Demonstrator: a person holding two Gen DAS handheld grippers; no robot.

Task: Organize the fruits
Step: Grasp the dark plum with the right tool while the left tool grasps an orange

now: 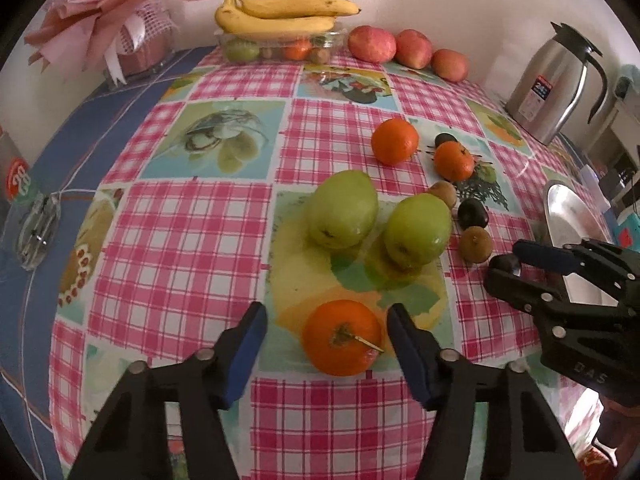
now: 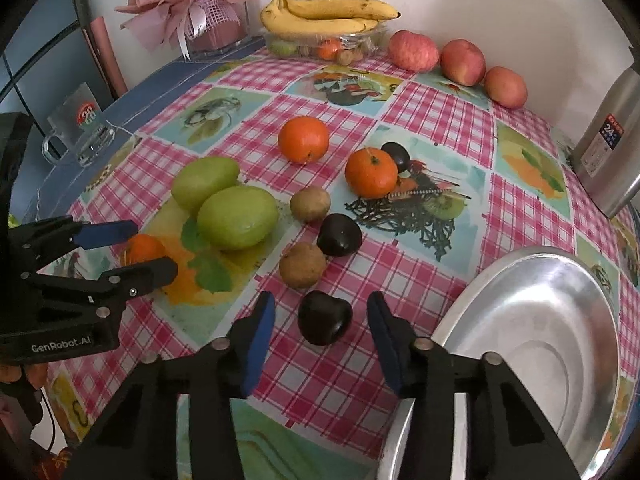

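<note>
A: Take the metal tray as our anchor. Where does the fruit sit relative to it?

B: All of it lies loose on the tabletop, none in the tray. The dark plum lies just beside the tray's rim, and the right gripper straddles it. The nearest orange lies farther from the tray, past the two green mangoes, with the left gripper around it.

A: Are the fingers clamped on anything?

B: Not that I can see. On both grippers the blue pads stand to either side of the fruit with a visible gap, so both are released, nothing grasped. The orange sits closer to the left gripper's right-hand pad than to the other one.

A: What could go wrong from here?

B: In my judgement, rolling. The plum is smooth and round; if one pad reaches it first, it could squirt out toward the two kiwis or against the tray's rim. The off-centre orange risks the same nudge, sliding toward the mangoes. Its stem sticks up near one pad, which might tilt the grip.

A: And the tray itself?

B: It looks light and partly overhangs the near edge, so a bump from the right gripper might shift it.
</note>
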